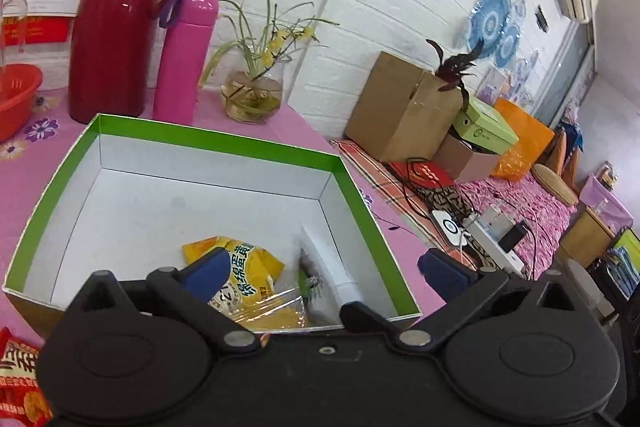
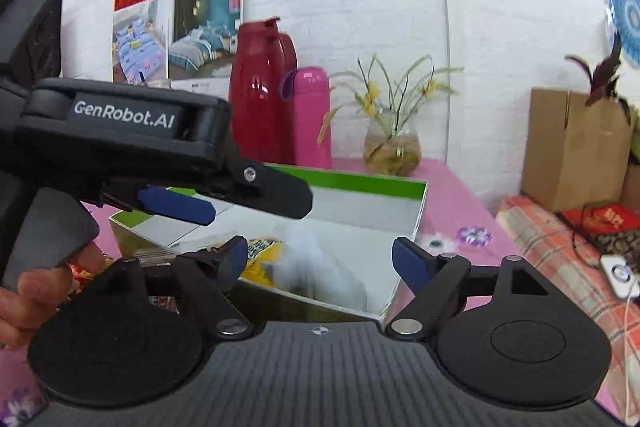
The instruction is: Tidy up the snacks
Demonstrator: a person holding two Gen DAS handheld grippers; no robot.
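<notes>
While the yellow snack packet (image 1: 248,267) lies in the near right part of the green-rimmed box (image 1: 256,147), a clear-wrapped white packet (image 1: 320,267) leans just beside it against the box's right wall; left hand-held gripper (image 1: 320,263) is above the box, jaws wide apart, gripping nothing; right hand-held gripper (image 2: 318,259) is also wide apart and empty, near the box corner, white packet blurred between its fingers; red snack bag (image 1: 16,379) on the table (image 1: 24,187) left of the box; red flask (image 1: 116,19), pink bottle (image 1: 184,59) and glass vase (image 1: 252,95) stand behind the box.
</notes>
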